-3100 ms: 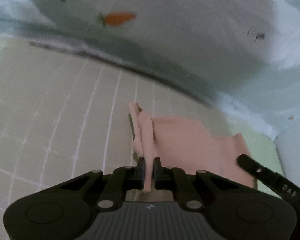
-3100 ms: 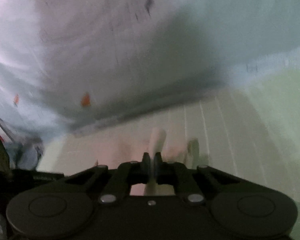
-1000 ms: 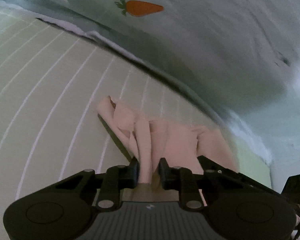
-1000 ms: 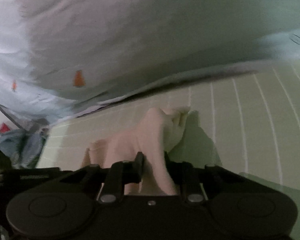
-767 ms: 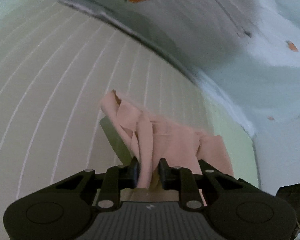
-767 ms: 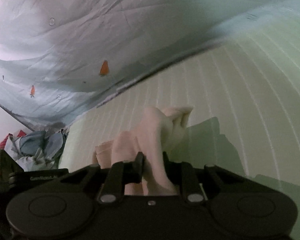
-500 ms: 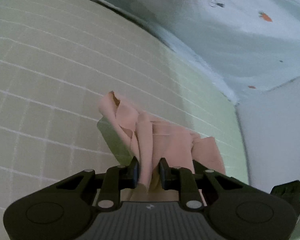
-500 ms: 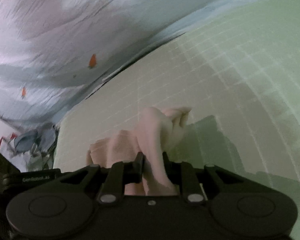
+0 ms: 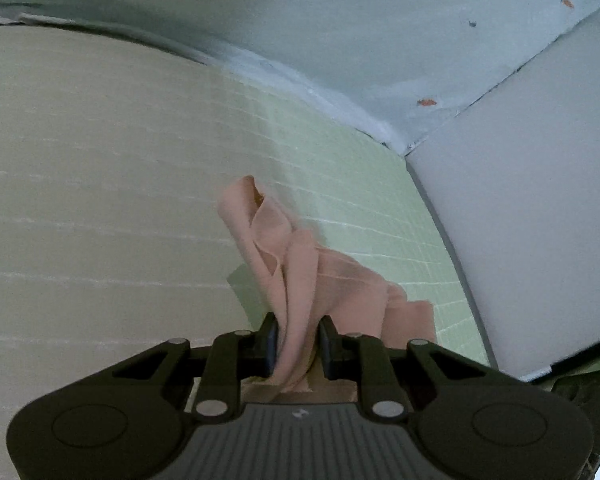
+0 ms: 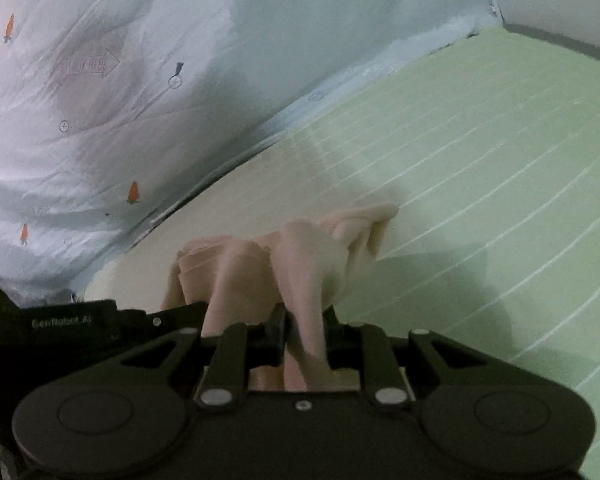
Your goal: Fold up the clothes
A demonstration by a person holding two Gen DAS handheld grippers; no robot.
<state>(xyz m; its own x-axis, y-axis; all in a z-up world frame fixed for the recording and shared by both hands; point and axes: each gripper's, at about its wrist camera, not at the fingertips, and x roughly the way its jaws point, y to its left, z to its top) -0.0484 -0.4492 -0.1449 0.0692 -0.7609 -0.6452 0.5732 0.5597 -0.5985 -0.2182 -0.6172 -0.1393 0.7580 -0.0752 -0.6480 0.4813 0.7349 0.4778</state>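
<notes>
Between the fingers of my left gripper (image 9: 298, 340) a bunched fold of the pink garment (image 9: 296, 268) is pinched, the cloth rising ahead of the jaws and trailing off to their right over the green gridded mat (image 9: 100, 200); my right gripper (image 10: 306, 334) is likewise clamped on a thick pleat of the same garment, which humps up just ahead of it and spreads to its left. Beyond the mat, a pale carrot-print sheet (image 10: 100, 100) hangs as backdrop. Left gripper's black body (image 10: 60, 324) shows at the right camera's lower left, near the cloth
</notes>
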